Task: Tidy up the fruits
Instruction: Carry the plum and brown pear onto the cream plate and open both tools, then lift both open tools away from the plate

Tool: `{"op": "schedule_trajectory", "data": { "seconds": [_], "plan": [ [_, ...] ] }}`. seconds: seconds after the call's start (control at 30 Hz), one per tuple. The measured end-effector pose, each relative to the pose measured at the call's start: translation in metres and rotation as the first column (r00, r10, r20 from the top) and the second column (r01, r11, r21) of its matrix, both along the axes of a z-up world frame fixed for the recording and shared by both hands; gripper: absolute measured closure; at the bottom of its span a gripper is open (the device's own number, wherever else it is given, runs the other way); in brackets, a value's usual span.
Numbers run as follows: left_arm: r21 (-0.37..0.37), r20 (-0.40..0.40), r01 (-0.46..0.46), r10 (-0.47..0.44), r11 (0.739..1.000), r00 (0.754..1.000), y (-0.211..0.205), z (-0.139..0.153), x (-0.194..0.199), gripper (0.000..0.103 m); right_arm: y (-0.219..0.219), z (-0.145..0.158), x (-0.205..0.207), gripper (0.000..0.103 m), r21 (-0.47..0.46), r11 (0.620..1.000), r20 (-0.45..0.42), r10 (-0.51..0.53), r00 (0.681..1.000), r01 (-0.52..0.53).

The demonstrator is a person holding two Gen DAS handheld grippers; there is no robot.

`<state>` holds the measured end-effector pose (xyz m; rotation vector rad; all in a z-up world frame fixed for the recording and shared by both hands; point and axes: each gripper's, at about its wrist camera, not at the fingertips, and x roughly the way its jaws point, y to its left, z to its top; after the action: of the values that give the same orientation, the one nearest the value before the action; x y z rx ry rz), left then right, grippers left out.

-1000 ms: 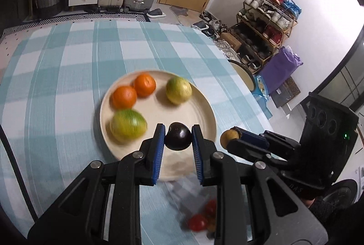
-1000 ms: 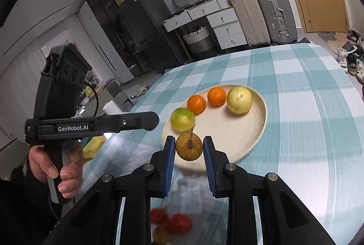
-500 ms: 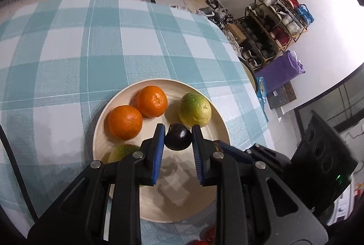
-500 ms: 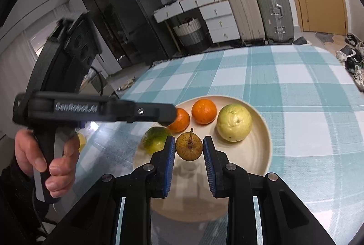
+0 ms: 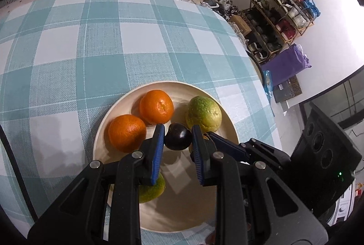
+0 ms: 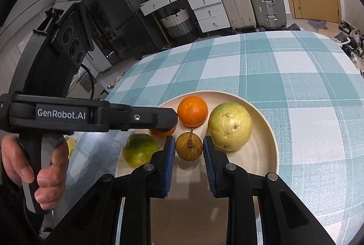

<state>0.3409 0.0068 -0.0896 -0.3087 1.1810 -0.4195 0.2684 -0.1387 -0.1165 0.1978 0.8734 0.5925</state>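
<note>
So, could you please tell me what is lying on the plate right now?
On the plate: two oranges, a pale guava and a green citrus. The hand-held grippers cover part of its surface.

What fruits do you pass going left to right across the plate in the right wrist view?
Green citrus → brown fruit held in the right claw → pale guava.

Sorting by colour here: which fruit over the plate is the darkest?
The small dark purple fruit clamped in the left gripper; the other fruits are orange, green, yellowish or brown.
</note>
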Motion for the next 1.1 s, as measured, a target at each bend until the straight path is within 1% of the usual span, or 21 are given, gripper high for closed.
{"op": "schedule_trajectory", "data": {
  "seconds": [0.1, 0.2, 0.23, 0.3, 0.53, 0.6, 0.67, 0.8, 0.93, 1.0, 1.07, 1.1],
  "plan": [
    [0.0, -0.006, -0.01, 0.01, 1.0, 1.0, 0.001, 0.001, 0.004, 0.082, 0.002, 0.0, 0.002, 0.077, 0.002, 1.0, 0.0, -0.01, 1.0, 0.01],
    [0.0, -0.009, -0.027, 0.027, 1.0, 1.0, 0.004, 0.002, 0.006, 0.081, 0.003, -0.001, 0.004, 0.074, 0.0, 1.0, 0.005, -0.016, 1.0, 0.016],
    [-0.003, -0.01, -0.035, 0.034, 0.999, 0.999, 0.005, 0.003, 0.005, 0.081, 0.003, 0.0, 0.003, 0.07, 0.005, 1.0, 0.006, -0.016, 1.0, 0.016],
    [-0.002, -0.006, -0.041, 0.041, 0.999, 0.999, 0.006, 0.006, 0.003, 0.081, 0.001, 0.003, -0.001, 0.059, 0.017, 1.0, 0.023, -0.015, 1.0, 0.015],
    [0.037, 0.066, -0.045, 0.042, 0.998, 0.997, 0.006, 0.03, -0.021, 0.079, -0.01, 0.023, -0.028, 0.052, 0.035, 0.999, 0.115, -0.019, 0.993, 0.015],
    [0.044, 0.084, -0.048, 0.044, 0.998, 0.995, 0.006, 0.036, -0.03, 0.078, -0.015, 0.026, -0.037, 0.044, 0.034, 0.999, 0.125, -0.026, 0.992, 0.022],
    [0.058, 0.105, -0.051, 0.044, 0.997, 0.993, 0.006, 0.043, -0.04, 0.076, -0.021, 0.027, -0.045, 0.042, 0.032, 0.999, 0.136, -0.035, 0.99, 0.031],
    [0.086, 0.144, -0.069, 0.056, 0.994, 0.988, 0.007, 0.053, -0.063, 0.067, -0.035, 0.029, -0.059, 0.042, 0.035, 0.998, 0.141, -0.058, 0.988, 0.054],
    [0.098, 0.179, -0.087, 0.069, 0.991, 0.981, 0.008, 0.058, -0.09, 0.065, -0.051, 0.032, -0.073, 0.042, 0.051, 0.995, 0.14, -0.093, 0.986, 0.087],
    [0.109, 0.202, -0.098, 0.075, 0.989, 0.977, 0.007, 0.06, -0.106, 0.063, -0.057, 0.033, -0.079, 0.037, 0.062, 0.994, 0.139, -0.103, 0.985, 0.095],
    [0.124, 0.232, -0.107, 0.076, 0.986, 0.97, 0.004, 0.062, -0.123, 0.054, -0.061, 0.035, -0.085, 0.037, 0.065, 0.993, 0.143, -0.11, 0.984, 0.102],
    [0.138, 0.253, -0.118, 0.081, 0.983, 0.964, 0.003, 0.064, -0.133, 0.045, -0.062, 0.036, -0.088, 0.037, 0.069, 0.993, 0.145, -0.11, 0.983, 0.101]
  ]
}}
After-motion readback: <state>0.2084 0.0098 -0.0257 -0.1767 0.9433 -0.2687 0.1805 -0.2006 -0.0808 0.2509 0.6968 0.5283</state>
